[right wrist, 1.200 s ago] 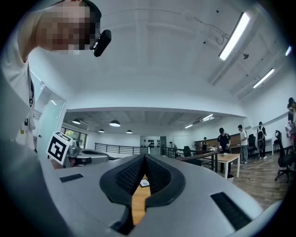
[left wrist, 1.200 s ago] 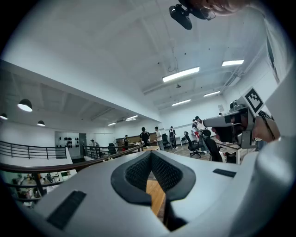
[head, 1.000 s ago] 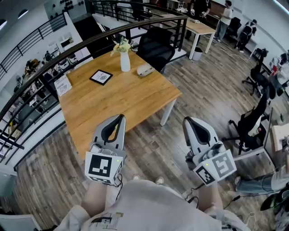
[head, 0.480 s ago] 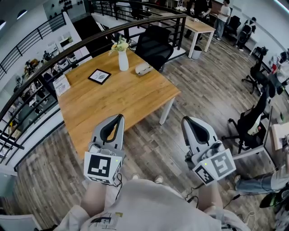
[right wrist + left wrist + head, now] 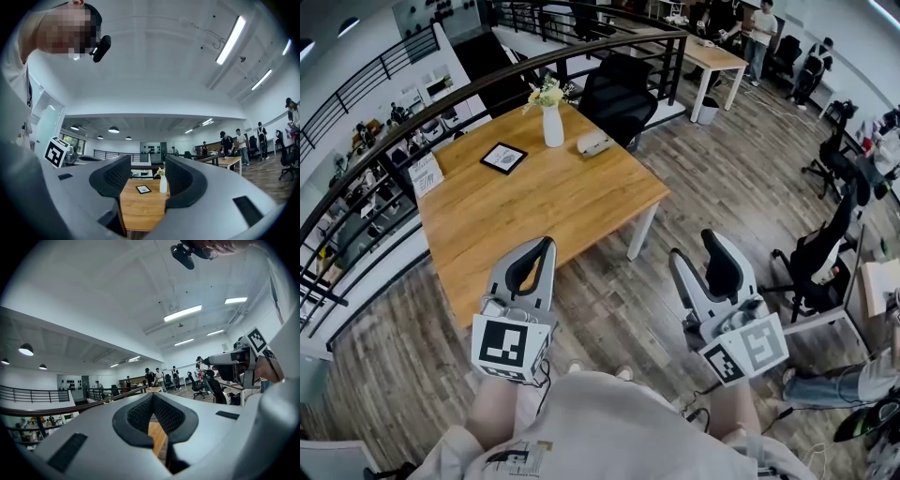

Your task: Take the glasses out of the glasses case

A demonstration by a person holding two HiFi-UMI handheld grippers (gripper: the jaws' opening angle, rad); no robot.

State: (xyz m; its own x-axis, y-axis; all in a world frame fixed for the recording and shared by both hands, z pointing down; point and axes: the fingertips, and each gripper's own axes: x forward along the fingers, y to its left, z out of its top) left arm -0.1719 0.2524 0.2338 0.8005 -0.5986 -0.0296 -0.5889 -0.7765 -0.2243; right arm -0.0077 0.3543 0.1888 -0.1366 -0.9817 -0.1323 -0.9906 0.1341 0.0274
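A pale oval glasses case [image 5: 593, 142] lies closed at the far side of the wooden table [image 5: 553, 202], beside a white vase of flowers [image 5: 553, 122]. No glasses show. Both grippers hover over the floor in front of the table, well short of the case. My left gripper [image 5: 544, 246] is shut with its pads together and nothing between them [image 5: 151, 397]. My right gripper [image 5: 698, 248] has its jaws opening, wide apart and empty [image 5: 147, 166]. Between them the right gripper view shows the table, the vase [image 5: 162, 183] and a small framed card [image 5: 143, 189].
A framed card [image 5: 503, 157] and a paper sign [image 5: 425, 173] also lie on the table. A black office chair [image 5: 623, 94] stands behind it, and a dark railing [image 5: 441, 103] curves along the left. More chairs [image 5: 825, 253] stand at the right; people stand by a far desk [image 5: 717, 56].
The right gripper's jaws, together before, now stand wide apart, and that gripper has shifted slightly forward. The left gripper stays shut in the same place.
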